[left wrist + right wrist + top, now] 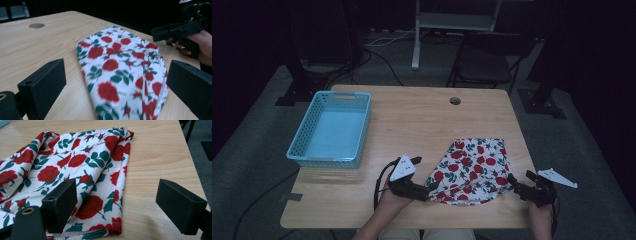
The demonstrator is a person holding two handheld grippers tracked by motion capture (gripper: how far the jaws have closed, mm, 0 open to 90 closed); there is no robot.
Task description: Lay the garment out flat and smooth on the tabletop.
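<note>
A folded white cloth printed with red roses and green leaves lies on the wooden table, toward the front right. My left gripper sits at the cloth's near left corner, open, its jaws on either side of the cloth without touching it. At the near right corner my right gripper is open as well, with the hemmed corner of the cloth between its jaws. The right gripper, held in a hand, shows at the top right of the left gripper view.
A light blue plastic basket stands empty at the table's left. A round cable hole is near the far edge. A folding chair and a white stand are on the floor beyond the table.
</note>
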